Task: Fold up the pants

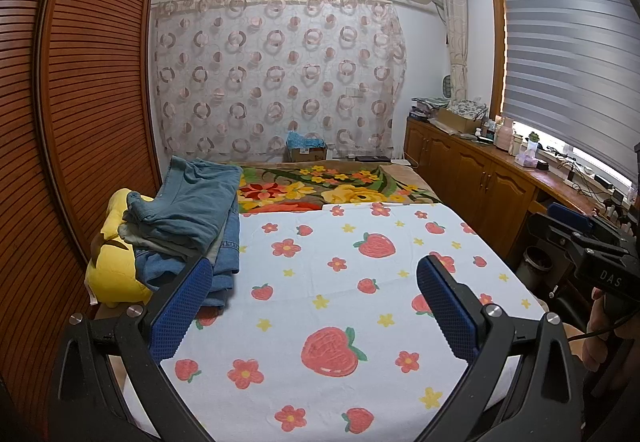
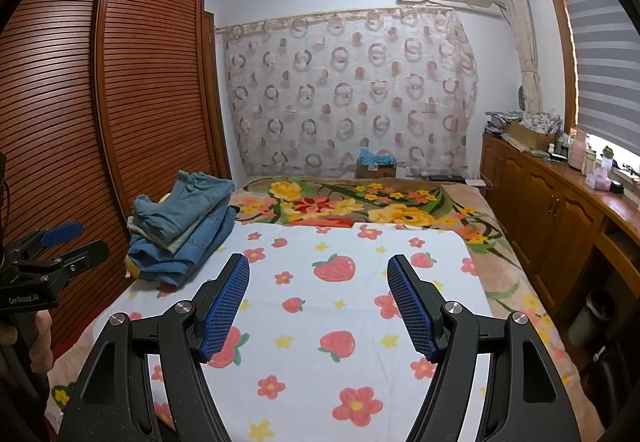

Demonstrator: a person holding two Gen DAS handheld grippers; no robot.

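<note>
A stack of folded denim pants lies at the left edge of the bed, on the white strawberry-print sheet and partly on a yellow plush toy. It also shows in the right wrist view. My left gripper is open and empty above the sheet, its left finger close to the stack. My right gripper is open and empty above the sheet's middle. The right gripper also shows at the right edge of the left wrist view; the left gripper shows at the left edge of the right wrist view.
A slatted wooden wardrobe runs along the bed's left side. A floral blanket covers the far end of the bed. Wooden cabinets with clutter on top line the right wall under the window. A cardboard box sits by the curtain.
</note>
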